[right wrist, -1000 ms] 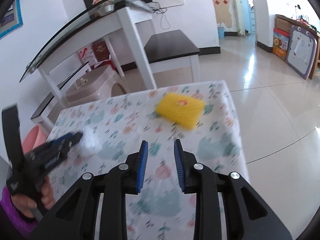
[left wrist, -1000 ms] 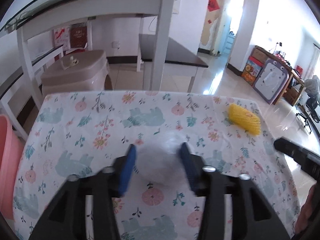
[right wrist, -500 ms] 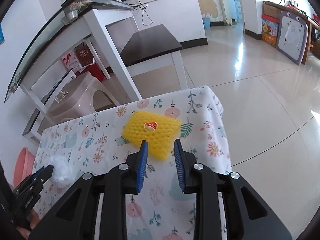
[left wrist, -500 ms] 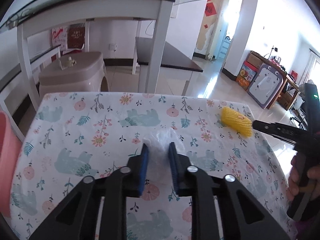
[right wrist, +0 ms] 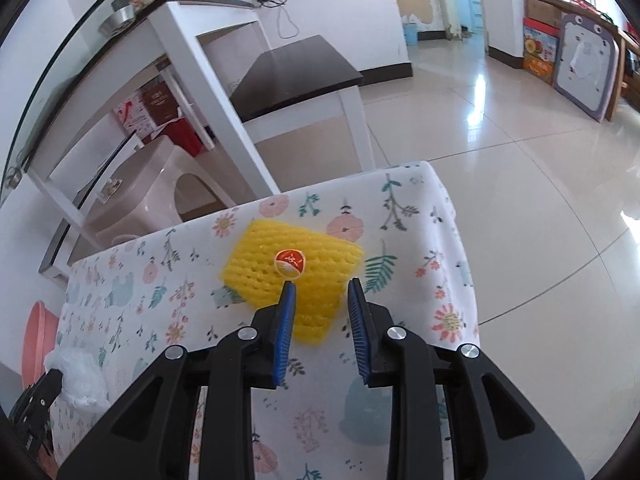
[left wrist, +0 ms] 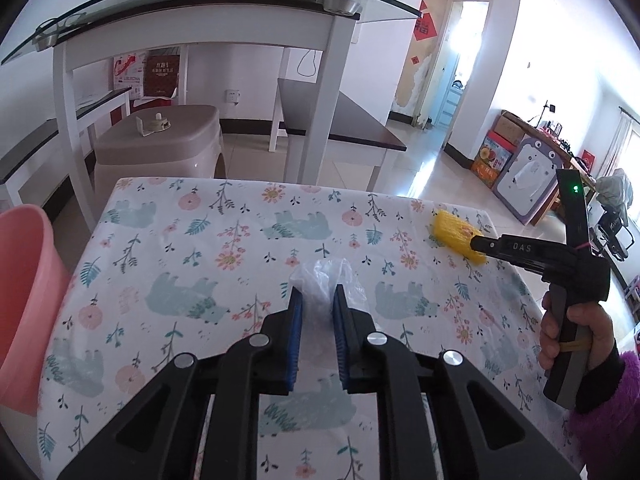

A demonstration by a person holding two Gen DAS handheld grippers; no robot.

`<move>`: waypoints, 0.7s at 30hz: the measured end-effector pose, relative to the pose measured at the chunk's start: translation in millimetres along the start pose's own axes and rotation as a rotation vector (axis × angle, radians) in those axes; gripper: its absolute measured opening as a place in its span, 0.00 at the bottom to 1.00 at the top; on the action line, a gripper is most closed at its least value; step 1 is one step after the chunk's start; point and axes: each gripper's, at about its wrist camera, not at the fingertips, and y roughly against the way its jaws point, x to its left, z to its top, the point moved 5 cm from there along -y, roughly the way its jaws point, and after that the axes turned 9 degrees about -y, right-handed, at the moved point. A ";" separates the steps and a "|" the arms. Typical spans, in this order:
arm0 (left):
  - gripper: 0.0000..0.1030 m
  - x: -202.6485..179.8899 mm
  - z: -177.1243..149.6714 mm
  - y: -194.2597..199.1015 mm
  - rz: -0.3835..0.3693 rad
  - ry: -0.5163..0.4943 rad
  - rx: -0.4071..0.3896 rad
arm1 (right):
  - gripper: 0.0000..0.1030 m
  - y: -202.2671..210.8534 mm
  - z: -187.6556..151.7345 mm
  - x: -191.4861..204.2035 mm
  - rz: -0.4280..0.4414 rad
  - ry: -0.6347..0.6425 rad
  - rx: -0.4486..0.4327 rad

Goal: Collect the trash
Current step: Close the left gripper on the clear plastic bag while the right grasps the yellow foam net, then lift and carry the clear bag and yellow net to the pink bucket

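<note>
My left gripper (left wrist: pixel 317 294) is shut on a crumpled clear plastic bag (left wrist: pixel 322 280), held just above the floral tablecloth (left wrist: pixel 192 240). The bag also shows in the right wrist view (right wrist: pixel 80 372) at the lower left. My right gripper (right wrist: pixel 322 286) is open, its blue pads on either side of the near corner of a yellow foam net sleeve (right wrist: pixel 288 276) with a red sticker. The sleeve lies on the cloth near the table's far right corner. In the left wrist view the sleeve (left wrist: pixel 454 230) sits at the tip of the right gripper (left wrist: pixel 478 244).
A pink plastic bin (left wrist: pixel 24 300) stands at the table's left edge, also in the right wrist view (right wrist: pixel 38 340). A beige stool (left wrist: pixel 156 148), a white glass-topped desk (left wrist: pixel 200 24) and a dark bench (left wrist: pixel 340 124) stand beyond the table. Tiled floor lies to the right.
My left gripper closed on the plastic bag and lifted it slightly. My right gripper moved forward to the yellow foam sleeve, staying open.
</note>
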 end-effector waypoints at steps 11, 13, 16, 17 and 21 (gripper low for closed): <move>0.13 8.4 -4.1 34.9 0.032 0.011 -0.044 | 0.06 55.6 -37.4 47.0 0.088 0.112 -0.061; 0.13 10.8 -4.8 43.4 0.043 0.014 -0.056 | 0.06 71.5 -48.0 61.5 0.106 0.139 -0.083; 0.13 16.2 -6.1 57.9 0.062 0.024 -0.071 | 0.06 90.4 -63.1 77.8 0.133 0.166 -0.102; 0.13 18.2 -7.0 63.5 0.071 0.027 -0.077 | 0.06 97.4 -69.4 86.0 0.145 0.177 -0.111; 0.13 27.2 -10.9 84.8 0.110 0.030 -0.101 | 0.06 118.6 -86.7 112.2 0.173 0.229 -0.141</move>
